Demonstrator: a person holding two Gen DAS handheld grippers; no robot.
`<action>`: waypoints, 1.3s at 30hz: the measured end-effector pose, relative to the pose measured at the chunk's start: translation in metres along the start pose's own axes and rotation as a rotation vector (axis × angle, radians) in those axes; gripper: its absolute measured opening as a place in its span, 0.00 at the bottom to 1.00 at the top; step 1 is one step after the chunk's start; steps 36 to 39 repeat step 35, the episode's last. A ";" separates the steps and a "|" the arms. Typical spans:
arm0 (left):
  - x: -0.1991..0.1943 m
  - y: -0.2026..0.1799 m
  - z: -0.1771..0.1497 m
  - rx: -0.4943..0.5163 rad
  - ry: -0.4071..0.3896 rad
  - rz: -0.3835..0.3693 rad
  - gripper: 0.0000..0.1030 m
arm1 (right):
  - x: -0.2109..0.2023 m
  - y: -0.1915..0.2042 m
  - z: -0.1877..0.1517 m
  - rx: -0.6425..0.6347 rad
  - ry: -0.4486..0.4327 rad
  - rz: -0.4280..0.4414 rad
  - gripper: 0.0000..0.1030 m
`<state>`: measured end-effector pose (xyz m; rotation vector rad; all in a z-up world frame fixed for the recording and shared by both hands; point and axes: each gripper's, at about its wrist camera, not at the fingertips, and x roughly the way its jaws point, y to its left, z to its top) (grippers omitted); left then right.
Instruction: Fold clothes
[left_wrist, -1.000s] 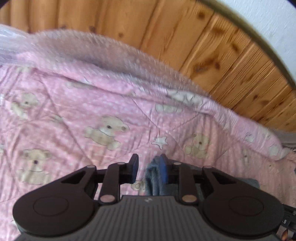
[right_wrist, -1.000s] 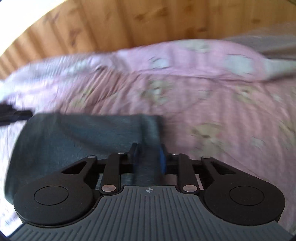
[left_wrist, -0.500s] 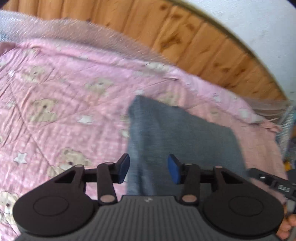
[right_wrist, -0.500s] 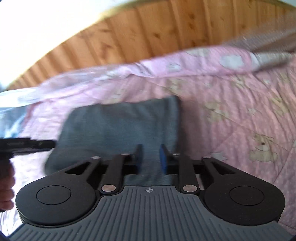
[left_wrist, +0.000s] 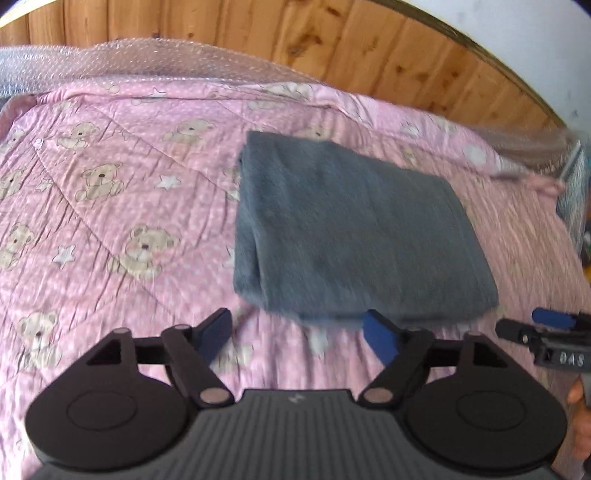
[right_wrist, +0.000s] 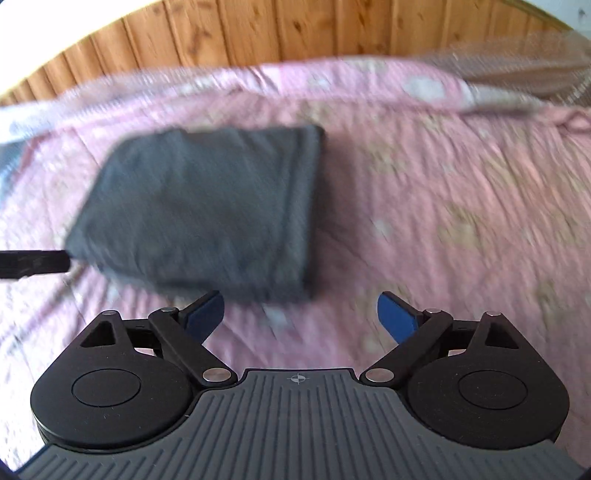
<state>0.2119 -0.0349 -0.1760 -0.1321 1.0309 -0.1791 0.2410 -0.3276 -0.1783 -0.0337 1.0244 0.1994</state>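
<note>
Both tongs hang released and hold nothing: our left tongs (left_wrist: 295, 334) and our right tongs (right_wrist: 301, 315) each show blue pads spread wide, just short of the near edge of the folded grey garment (left_wrist: 354, 236). We see that garment lying flat as a neat rectangle on the pink teddy-bear quilt (left_wrist: 110, 206) of the bed, apart from both tongs. Beyond the quilt runs a wooden panelled wall (left_wrist: 332, 40).
</note>
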 end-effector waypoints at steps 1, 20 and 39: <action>-0.005 -0.005 -0.006 0.002 0.004 0.010 0.90 | -0.003 -0.001 -0.003 0.006 0.015 -0.006 0.90; -0.081 -0.078 -0.006 -0.076 -0.062 0.054 1.00 | -0.082 0.012 0.015 -0.037 -0.058 0.039 0.97; -0.087 -0.100 -0.013 -0.037 -0.058 0.135 1.00 | -0.081 0.013 0.000 -0.037 -0.021 0.059 0.97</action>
